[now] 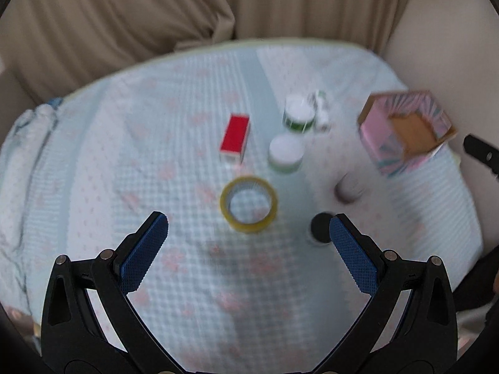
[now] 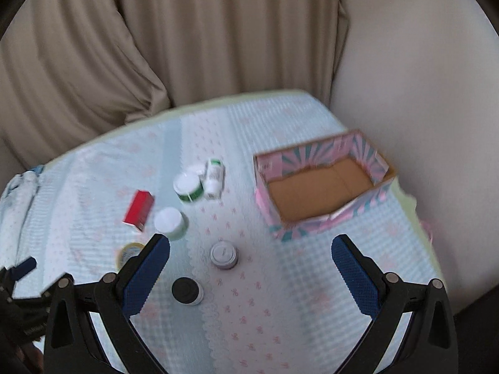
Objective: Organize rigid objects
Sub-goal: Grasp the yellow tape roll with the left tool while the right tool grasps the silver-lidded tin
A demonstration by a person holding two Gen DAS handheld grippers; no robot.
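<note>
An empty pink and teal cardboard box [image 2: 321,187] stands at the table's right [image 1: 405,131]. Loose on the cloth lie a red box [image 1: 235,137] [image 2: 138,207], a yellow tape roll [image 1: 249,204] [image 2: 129,252], a green-banded white jar [image 1: 297,115] [image 2: 187,188], a white-lidded jar [image 1: 286,152] [image 2: 171,222], a small white bottle [image 2: 214,177], a grey-lidded jar [image 2: 224,255] [image 1: 349,188] and a black-lidded jar [image 2: 186,291] [image 1: 321,227]. My left gripper [image 1: 249,229] is open above the tape roll. My right gripper [image 2: 251,249] is open above the grey-lidded jar.
The table is covered with a pale blue quilted cloth [image 2: 280,311] with pink bows. Beige curtains [image 2: 187,46] hang behind it and a pale wall [image 2: 421,93] is at the right. The left gripper shows at the right wrist view's left edge [image 2: 18,271].
</note>
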